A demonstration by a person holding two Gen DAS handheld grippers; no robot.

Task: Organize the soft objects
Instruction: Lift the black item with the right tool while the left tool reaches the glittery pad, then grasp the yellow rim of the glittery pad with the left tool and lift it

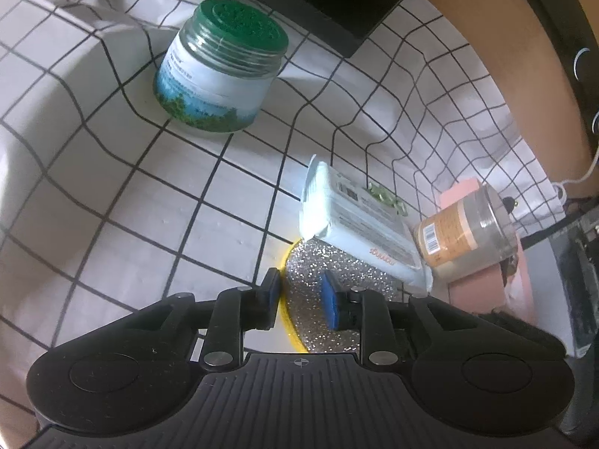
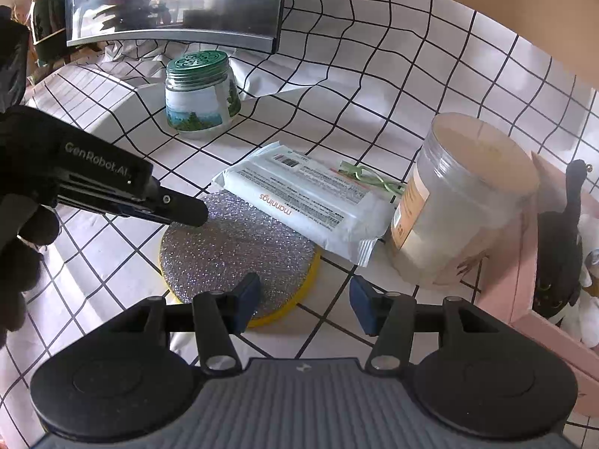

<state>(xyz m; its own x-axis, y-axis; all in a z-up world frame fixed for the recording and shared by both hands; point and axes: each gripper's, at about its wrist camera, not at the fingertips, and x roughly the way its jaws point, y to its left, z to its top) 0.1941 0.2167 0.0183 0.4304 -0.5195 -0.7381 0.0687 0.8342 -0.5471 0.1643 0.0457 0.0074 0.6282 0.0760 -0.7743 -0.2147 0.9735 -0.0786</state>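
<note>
A round sponge pad (image 2: 239,247) with a silver glitter top and yellow underside lies flat on the checked cloth. A white wipes pack (image 2: 303,202) rests with one end on its far side. My left gripper (image 1: 299,295) stands narrowly open astride the sponge pad's (image 1: 318,262) left rim, one pad outside the yellow edge and one above the glitter face; I see no squeeze. In the right wrist view its dark fingers (image 2: 187,215) reach in from the left. My right gripper (image 2: 303,303) is open at the pad's near edge with nothing between its fingers.
A green-lidded jar (image 2: 200,93) stands behind on the cloth. A tan-labelled jar (image 2: 460,202) leans against a pink box (image 2: 524,292) holding a dark plush toy (image 2: 558,243). A monitor (image 2: 172,0) is at the back. A gloved hand (image 2: 18,243) holds the left gripper.
</note>
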